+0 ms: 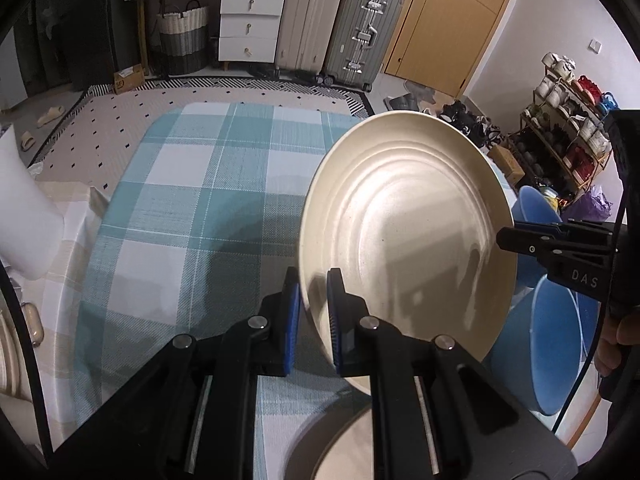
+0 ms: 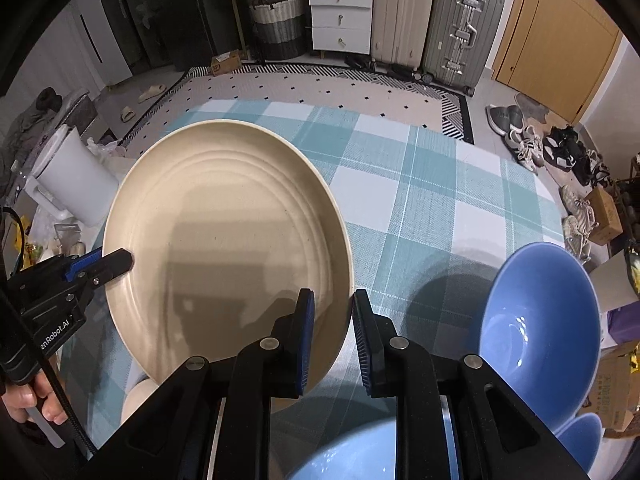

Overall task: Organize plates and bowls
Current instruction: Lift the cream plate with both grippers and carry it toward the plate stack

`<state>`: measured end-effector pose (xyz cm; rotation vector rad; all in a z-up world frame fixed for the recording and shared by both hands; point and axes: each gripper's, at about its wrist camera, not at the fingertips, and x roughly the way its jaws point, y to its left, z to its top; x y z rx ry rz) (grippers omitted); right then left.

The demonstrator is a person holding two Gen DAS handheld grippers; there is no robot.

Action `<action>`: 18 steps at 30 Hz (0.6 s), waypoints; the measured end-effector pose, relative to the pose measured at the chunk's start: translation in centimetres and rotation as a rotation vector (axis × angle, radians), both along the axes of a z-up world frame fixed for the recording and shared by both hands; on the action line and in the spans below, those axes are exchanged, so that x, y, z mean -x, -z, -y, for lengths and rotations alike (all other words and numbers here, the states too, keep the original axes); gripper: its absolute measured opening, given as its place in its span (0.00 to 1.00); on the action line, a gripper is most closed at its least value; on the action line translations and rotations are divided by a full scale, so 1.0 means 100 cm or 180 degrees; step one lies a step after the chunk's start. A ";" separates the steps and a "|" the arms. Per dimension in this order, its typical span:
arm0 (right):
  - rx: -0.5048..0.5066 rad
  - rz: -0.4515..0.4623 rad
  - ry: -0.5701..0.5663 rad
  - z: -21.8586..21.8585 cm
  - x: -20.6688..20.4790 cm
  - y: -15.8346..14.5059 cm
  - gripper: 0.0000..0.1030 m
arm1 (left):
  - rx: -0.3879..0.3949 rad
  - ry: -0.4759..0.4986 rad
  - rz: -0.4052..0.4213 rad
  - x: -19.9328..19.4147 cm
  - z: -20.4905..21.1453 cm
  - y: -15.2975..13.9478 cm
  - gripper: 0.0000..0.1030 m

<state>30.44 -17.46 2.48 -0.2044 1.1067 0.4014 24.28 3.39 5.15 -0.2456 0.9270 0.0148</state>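
Note:
A large cream plate (image 1: 400, 232) hangs tilted above the table with the blue-and-white checked cloth (image 1: 192, 208), held from both sides. My left gripper (image 1: 312, 276) is shut on its near rim, and my right gripper (image 1: 506, 240) bites the opposite rim. From the right wrist, the same plate (image 2: 224, 240) fills the left half; my right gripper (image 2: 332, 296) is shut on its right rim and my left gripper (image 2: 124, 260) clamps the left rim. A second cream plate (image 1: 344, 440) lies on the cloth below. Blue bowls (image 2: 540, 320) (image 2: 360, 460) sit to the right.
A white jug (image 2: 72, 176) stands at the table's left edge. Beyond the table (image 2: 440, 184) are a patterned rug, suitcases (image 2: 460, 20), white drawers and a wooden door. Shoes and a shoe rack (image 1: 568, 128) line the right side. A hand (image 2: 28, 400) grips the left tool.

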 end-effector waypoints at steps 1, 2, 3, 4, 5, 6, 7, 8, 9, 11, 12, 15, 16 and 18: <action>-0.0011 0.0017 0.0000 0.000 0.005 -0.004 0.19 | -0.0006 0.0003 0.0016 0.005 0.001 -0.004 0.10; -0.0018 0.0030 0.0000 0.001 0.007 -0.006 0.19 | -0.0005 0.0004 0.0027 0.008 0.001 -0.007 0.10; -0.0018 0.0039 -0.0008 0.001 0.012 -0.009 0.19 | -0.0004 0.0003 0.0042 0.013 0.002 -0.010 0.10; -0.0026 0.0053 -0.0011 0.001 0.016 -0.013 0.19 | -0.0009 0.0004 0.0054 0.017 0.002 -0.013 0.10; -0.0034 0.0069 -0.0012 0.001 0.021 -0.016 0.19 | -0.0013 0.0006 0.0060 0.020 0.002 -0.015 0.10; -0.0038 0.0081 -0.0017 0.001 0.025 -0.019 0.19 | -0.0016 0.0004 0.0074 0.027 0.003 -0.019 0.10; -0.0053 0.0097 -0.0021 0.001 0.029 -0.022 0.19 | -0.0015 0.0001 0.0085 0.029 0.003 -0.021 0.10; -0.0061 0.0116 -0.0025 0.001 0.034 -0.026 0.19 | -0.0020 0.0000 0.0099 0.035 0.004 -0.024 0.10; -0.0063 0.0121 -0.0034 0.000 0.036 -0.027 0.19 | -0.0023 -0.0007 0.0111 0.040 0.004 -0.027 0.10; -0.0088 0.0137 -0.0055 0.000 0.046 -0.033 0.19 | -0.0025 -0.0022 0.0144 0.050 0.004 -0.033 0.10; -0.0089 0.0151 -0.0063 0.000 0.050 -0.035 0.19 | -0.0022 -0.0020 0.0156 0.055 0.004 -0.035 0.10; -0.0125 0.0181 -0.0069 0.001 0.061 -0.041 0.19 | -0.0029 -0.0020 0.0191 0.068 0.005 -0.042 0.10; -0.0130 0.0189 -0.0070 0.002 0.066 -0.043 0.19 | -0.0032 -0.0018 0.0197 0.071 0.005 -0.044 0.10; -0.0141 0.0213 -0.0072 0.002 0.074 -0.047 0.19 | -0.0042 -0.0017 0.0215 0.082 0.007 -0.048 0.10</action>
